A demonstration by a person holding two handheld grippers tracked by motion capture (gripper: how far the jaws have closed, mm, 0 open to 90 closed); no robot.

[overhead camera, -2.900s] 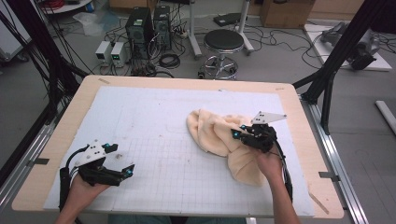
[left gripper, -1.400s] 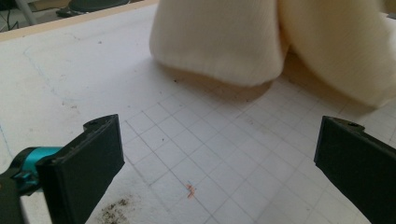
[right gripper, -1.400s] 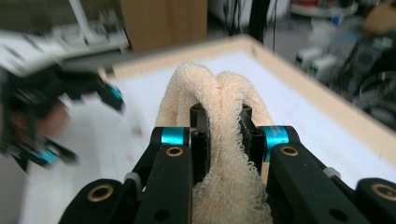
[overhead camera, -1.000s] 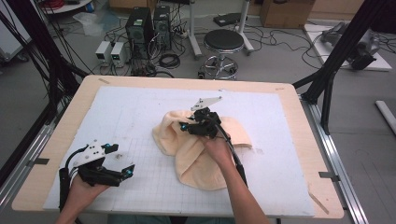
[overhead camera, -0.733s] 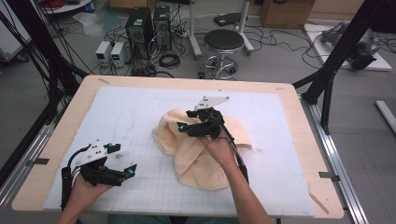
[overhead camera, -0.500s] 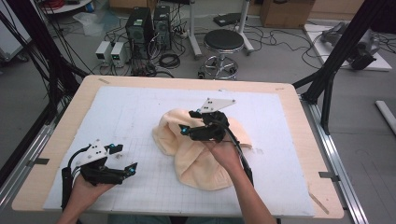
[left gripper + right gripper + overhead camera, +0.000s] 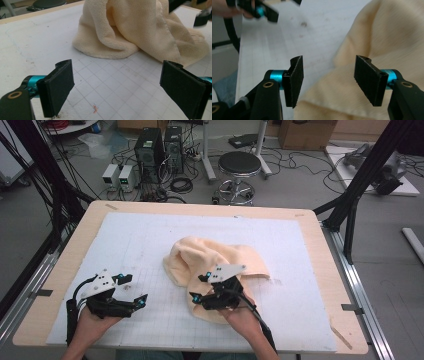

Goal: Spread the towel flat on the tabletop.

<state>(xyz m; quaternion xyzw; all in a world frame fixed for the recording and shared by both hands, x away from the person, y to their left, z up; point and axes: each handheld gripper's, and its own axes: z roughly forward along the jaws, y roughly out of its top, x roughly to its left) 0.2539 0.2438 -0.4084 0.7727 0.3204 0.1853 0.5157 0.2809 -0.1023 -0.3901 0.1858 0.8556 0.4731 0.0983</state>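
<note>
Two hand-held tools are at the near edge of the white gridded mat on the surface. The left tool sits low by the near-left corner, spread wide with nothing between its pads, well apart from the cloth. The right tool hovers over the near flap of the crumpled cream fleece towel, also parted wide and gripping nothing; in its own view a folded edge of towel lies just below and between the pads.

The towel is bunched in a lump around the middle of the mat, a bit right of centre. Past the surface there's a round black stool and some computer boxes on the floor.

Probably the risk here: closing on that fold could grab several layers at once, so lifting would drag the whole lump instead of one edge.
</note>
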